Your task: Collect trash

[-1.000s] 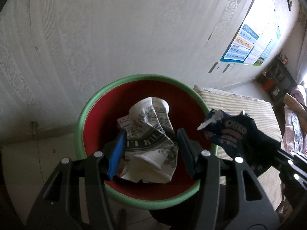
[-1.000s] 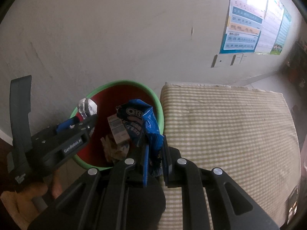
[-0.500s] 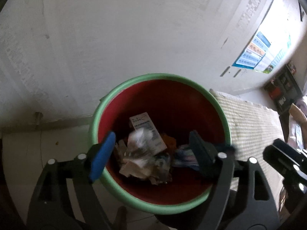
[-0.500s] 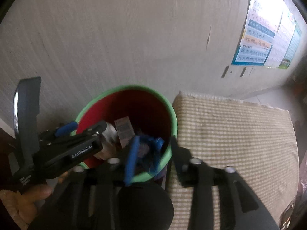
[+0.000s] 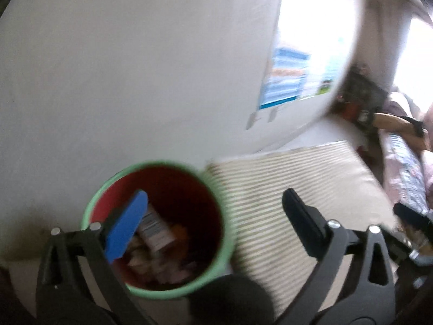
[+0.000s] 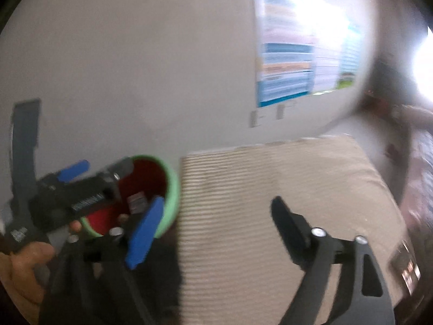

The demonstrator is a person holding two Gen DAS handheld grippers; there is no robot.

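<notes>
A red bin with a green rim (image 5: 227, 233) stands on the floor by the wall, at the lower left of the left wrist view. Crumpled trash (image 5: 155, 227) lies inside it, a small carton with a barcode on top. My left gripper (image 5: 213, 197) hangs above the bin's right side, its jaws opening wide with nothing between them. In the right wrist view the bin (image 6: 173, 189) is at the lower left. My right gripper (image 6: 219, 203) is above the striped cushion's left edge, jaws opening and empty. The left gripper's body and a hand (image 6: 29, 260) show at the left there.
A beige striped cushion (image 6: 284, 189) lies right of the bin. A plain wall with a blue poster (image 5: 286, 81) and sockets is behind. Dark furniture and patterned cloth sit at the far right. A small dark object (image 6: 406, 265) lies on the cushion's right side. Both views are blurred.
Both grippers opened: the crumpled paper cup dropped from the left and the blue snack wrapper from the right, into the bin. Both then rose and drew back to the right.
</notes>
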